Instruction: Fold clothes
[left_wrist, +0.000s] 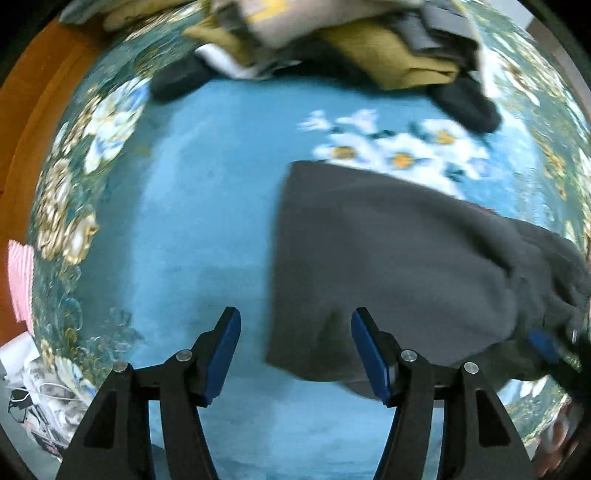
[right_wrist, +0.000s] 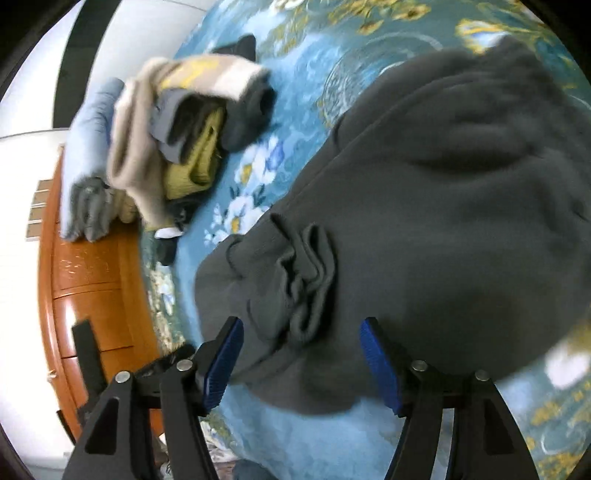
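The dark grey garment (right_wrist: 424, 206) lies rumpled on the flowered bed cover (left_wrist: 192, 206), soft, limp and likely heavy, best pinched at the bunched cuff at 12 o'clock of the released right tool (right_wrist: 301, 363), left tool (left_wrist: 295, 354) likewise spread wide.

Motion blur smears the pile of clothes (left_wrist: 332, 40) at the top of the left wrist view, and the frame edge cuts it off. The dark grey garment (left_wrist: 399, 266) runs out of view at the right, where a blue object (left_wrist: 543, 343) is too blurred to identify. In the right wrist view the garment's far edge (right_wrist: 517, 74) is soft.
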